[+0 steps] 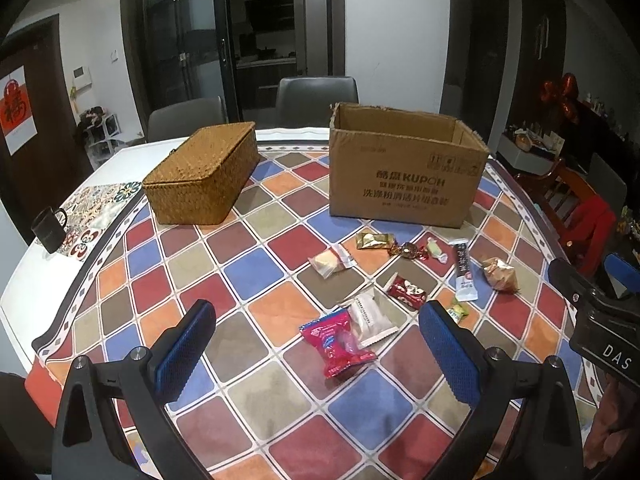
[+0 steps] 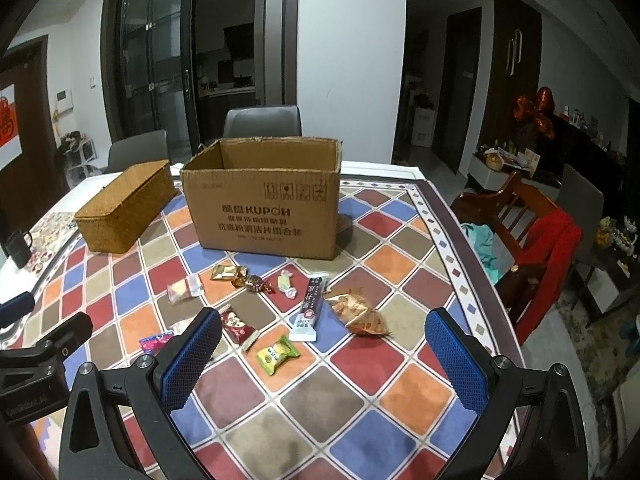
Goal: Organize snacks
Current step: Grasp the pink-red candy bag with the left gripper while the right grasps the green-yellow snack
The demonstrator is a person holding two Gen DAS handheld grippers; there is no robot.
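We hold both grippers — left (image 1: 316,344) and right (image 2: 324,344) — above the table (image 2: 400,400) with jaws wide apart, gripping nothing. The snacks (image 2: 276,354) lie scattered just before the open box (image 2: 260,216); a basket (image 1: 200,176) sits beside it.

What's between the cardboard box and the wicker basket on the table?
Nothing: only bare checkered tablecloth separates the wicker basket from the cardboard box. The left wrist view shows it most plainly; the snacks all lie nearer the camera.
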